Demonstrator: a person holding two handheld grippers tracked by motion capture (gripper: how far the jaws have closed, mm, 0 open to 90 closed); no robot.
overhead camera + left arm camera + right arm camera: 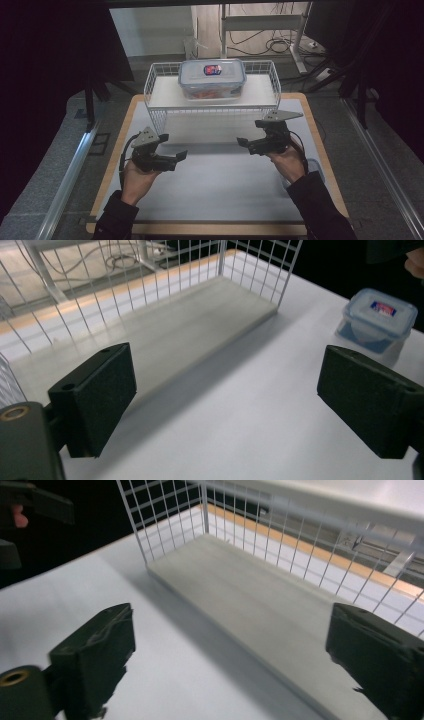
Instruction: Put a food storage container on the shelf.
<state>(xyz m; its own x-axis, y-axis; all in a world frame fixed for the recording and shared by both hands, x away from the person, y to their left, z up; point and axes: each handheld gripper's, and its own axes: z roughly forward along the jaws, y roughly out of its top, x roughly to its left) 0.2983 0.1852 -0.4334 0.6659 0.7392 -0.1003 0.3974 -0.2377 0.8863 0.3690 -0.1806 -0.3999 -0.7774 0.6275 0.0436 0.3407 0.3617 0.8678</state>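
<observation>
Sitting on the upper tier of the wire shelf (155, 82), the large lidded container (212, 78) is untouched. In front of the shelf, the left gripper (172, 147) and right gripper (248, 135) hover with jaws wide apart, holding nothing. Likely next: reaching up to grasp it.

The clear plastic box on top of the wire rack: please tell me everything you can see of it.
The clear plastic box is a rectangular food container with see-through walls and a bluish snap-on lid that is shut. A small red and blue label sits near the middle of the lid. Something reddish-orange shows through the walls; what it is I cannot tell. The box stands upright on the upper shelf of the white wire rack, about midway along it, at the far side of the table. Only the shelf touches it; both grippers are well in front of it.
</observation>
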